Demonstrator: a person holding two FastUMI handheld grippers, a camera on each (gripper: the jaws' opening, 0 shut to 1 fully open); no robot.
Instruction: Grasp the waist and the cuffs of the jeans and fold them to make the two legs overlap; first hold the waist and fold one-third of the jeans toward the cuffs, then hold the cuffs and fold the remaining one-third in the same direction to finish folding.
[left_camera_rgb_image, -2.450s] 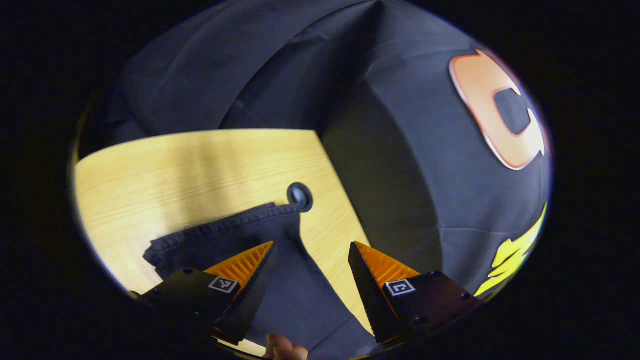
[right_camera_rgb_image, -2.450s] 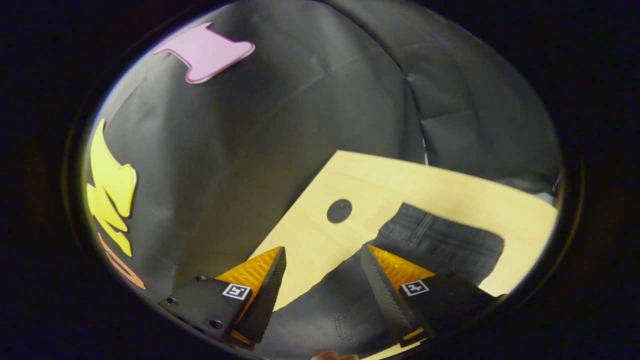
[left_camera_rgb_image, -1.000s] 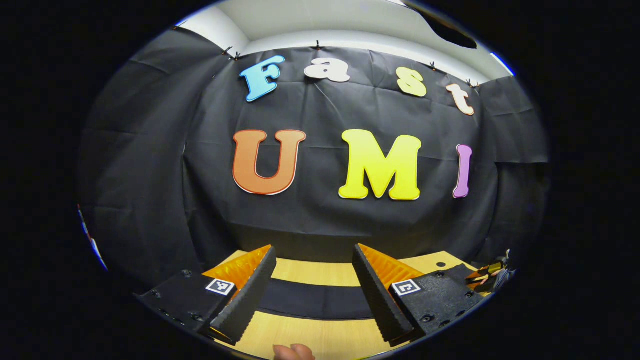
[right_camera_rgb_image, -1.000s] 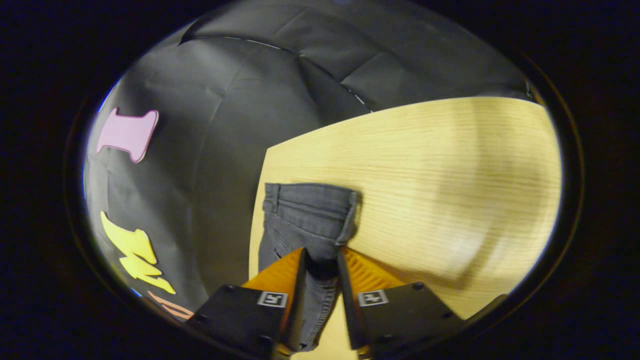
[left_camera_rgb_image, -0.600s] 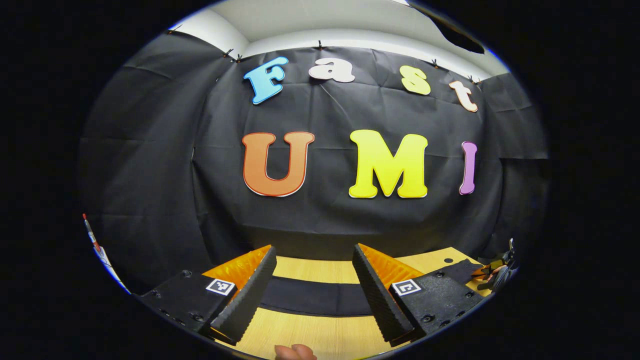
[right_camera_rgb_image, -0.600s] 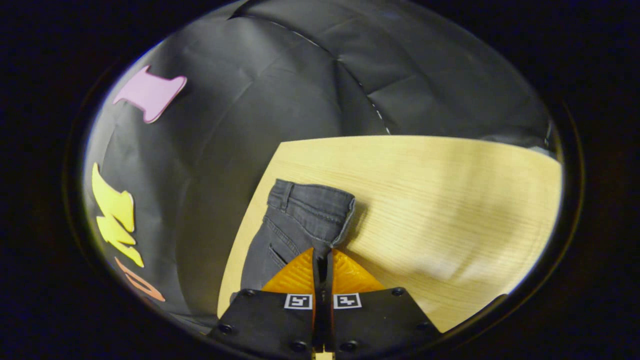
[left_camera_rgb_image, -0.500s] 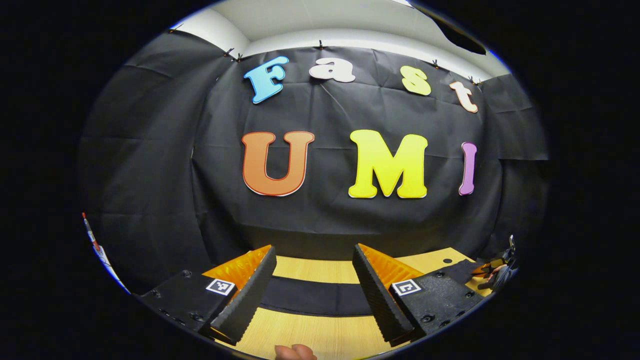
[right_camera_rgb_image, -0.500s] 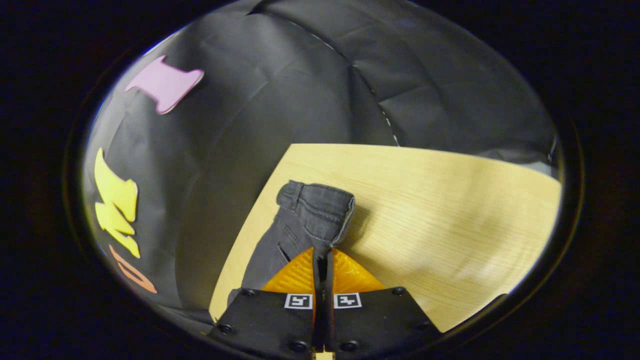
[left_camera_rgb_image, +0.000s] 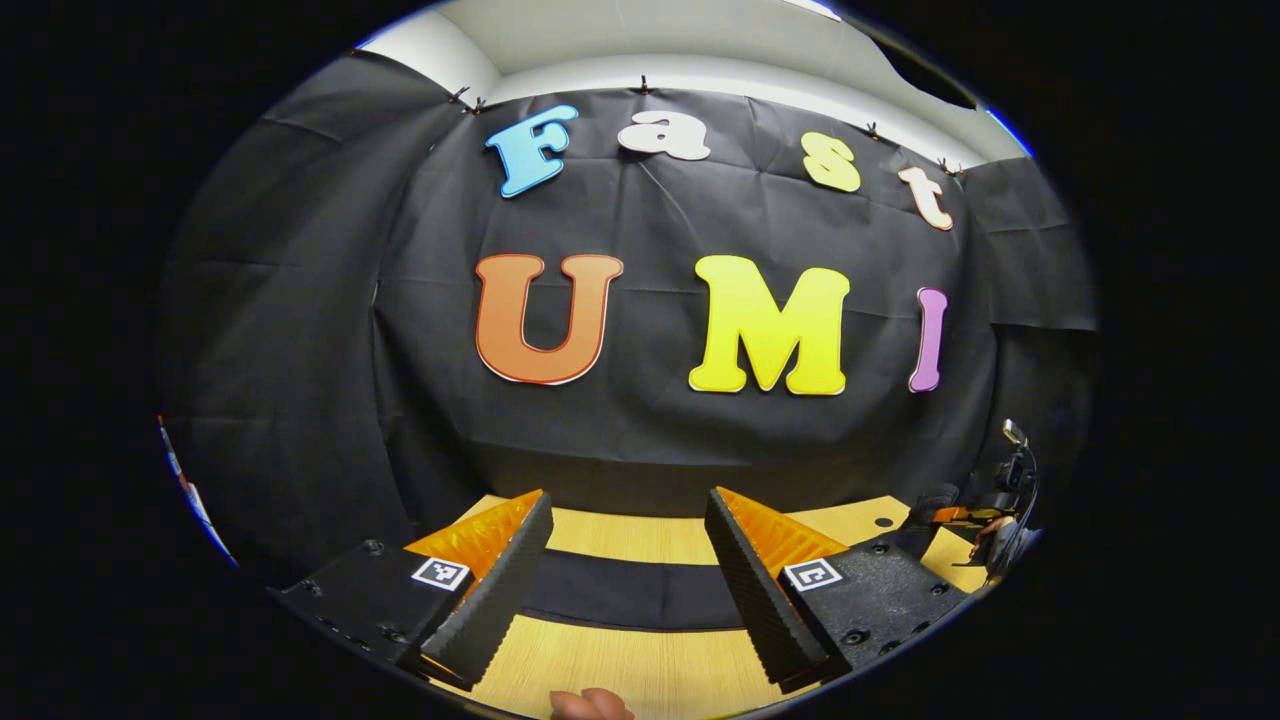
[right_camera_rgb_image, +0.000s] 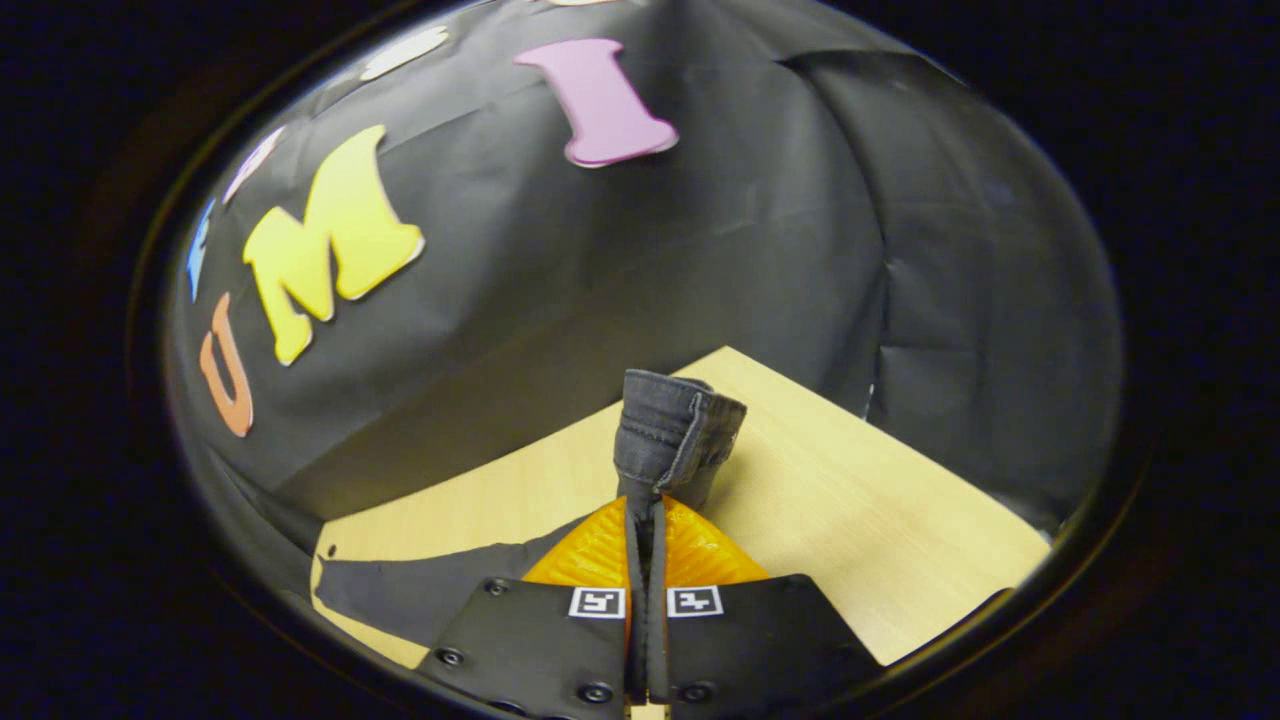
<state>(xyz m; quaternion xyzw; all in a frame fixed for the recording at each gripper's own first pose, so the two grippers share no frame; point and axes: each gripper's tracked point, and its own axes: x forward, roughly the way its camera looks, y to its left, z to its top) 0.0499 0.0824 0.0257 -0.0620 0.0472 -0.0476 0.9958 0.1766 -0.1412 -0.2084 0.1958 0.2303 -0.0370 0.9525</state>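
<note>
Behind jeans (right_camera_rgb_image: 668, 440), bare table (right_camera_rgb_image: 850, 520), cloth wall (right_camera_rgb_image: 620, 260).

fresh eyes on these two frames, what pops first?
In the right gripper view, the right gripper is clamped on the waist of the dark grey denim jeans, bunched upright above the pale wooden table. In the left gripper view, the left gripper hangs open over the flat trouser leg.

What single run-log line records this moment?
right gripper: shut on jeans waist, lifted off table | left gripper: open, above table | waist fold starting
</note>
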